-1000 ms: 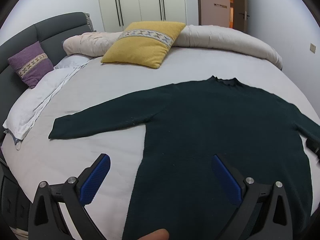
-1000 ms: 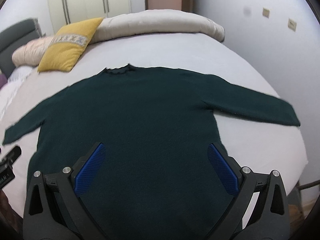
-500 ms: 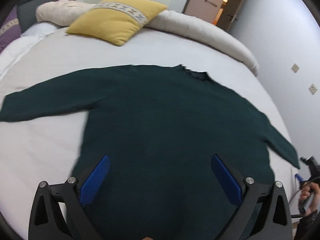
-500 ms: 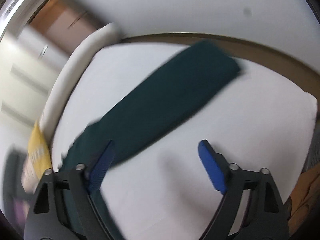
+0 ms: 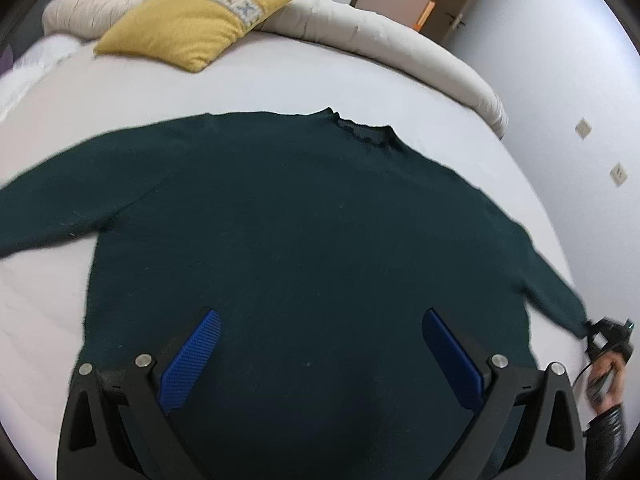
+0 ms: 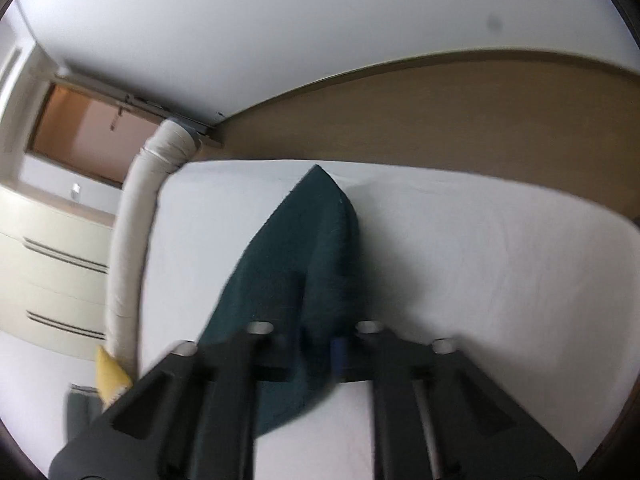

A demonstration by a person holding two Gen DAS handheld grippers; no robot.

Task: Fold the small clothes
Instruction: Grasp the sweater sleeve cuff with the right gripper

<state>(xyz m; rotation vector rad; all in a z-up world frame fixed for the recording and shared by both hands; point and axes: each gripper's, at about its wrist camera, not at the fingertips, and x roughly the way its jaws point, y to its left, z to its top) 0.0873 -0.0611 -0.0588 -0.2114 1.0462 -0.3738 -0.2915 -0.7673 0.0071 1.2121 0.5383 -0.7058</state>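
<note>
Right hand-held gripper (image 6: pixel 316 356) just closed, pinching sweater sleeve (image 6: pixel 304 248).

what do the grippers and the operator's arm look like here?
Both grippers are black plastic frames with silver screw heads. The left gripper has ribbed blue pads. A thin black cable hangs by the right gripper; the arm wears a glossy black sleeve.

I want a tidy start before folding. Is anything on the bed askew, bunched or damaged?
Only the sleeve: the right gripper, whose jaws have just closed, pinches it into a raised ridge. The rest of the sweater lies flat on the bed; no damage shows.
</note>
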